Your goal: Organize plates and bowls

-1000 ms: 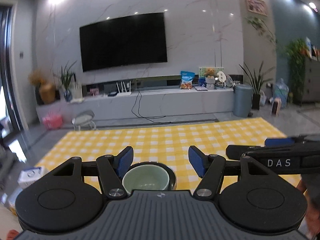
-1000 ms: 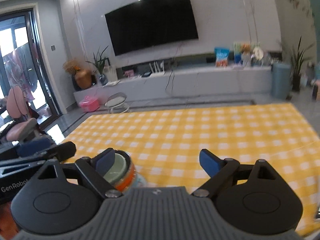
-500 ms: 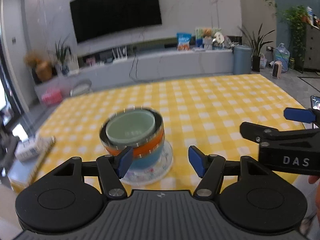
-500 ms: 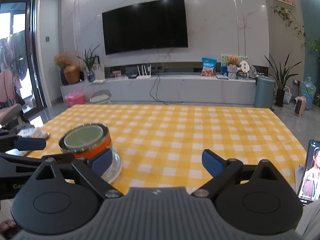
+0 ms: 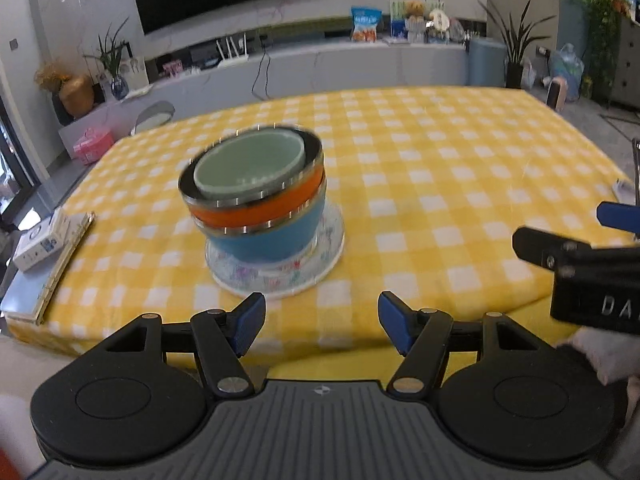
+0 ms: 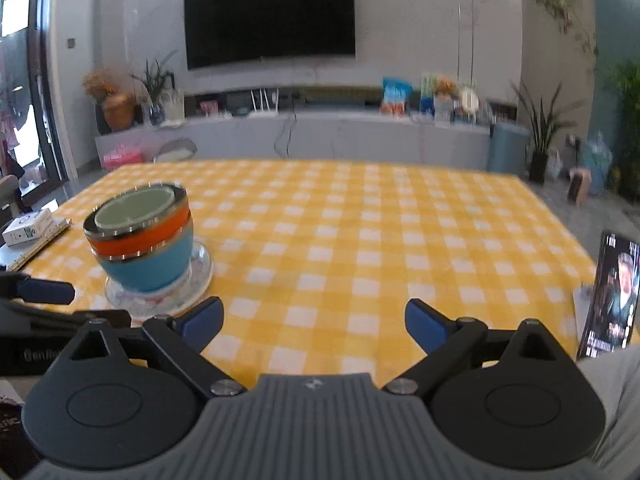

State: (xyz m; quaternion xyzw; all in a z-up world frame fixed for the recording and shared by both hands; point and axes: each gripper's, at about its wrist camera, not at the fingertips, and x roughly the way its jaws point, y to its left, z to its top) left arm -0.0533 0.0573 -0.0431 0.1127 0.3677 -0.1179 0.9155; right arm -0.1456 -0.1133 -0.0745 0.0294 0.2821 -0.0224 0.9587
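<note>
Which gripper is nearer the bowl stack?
Left. The left gripper sits just short of the bowl stack, nearly facing it; the right gripper is off to the stack's right.

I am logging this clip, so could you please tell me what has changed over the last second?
Both claws drew back toward the table's near edge: the left claw, a second ago right at the green bowl, now sits short of the plate. The right claw likewise backed away. Both remain open and empty. The bowl stack stays on its plate; phone came into view.

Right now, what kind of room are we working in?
Most likely a home living room: a wall-mounted TV above a long media console, potted plants, and a table with a yellow checked cloth.
</note>
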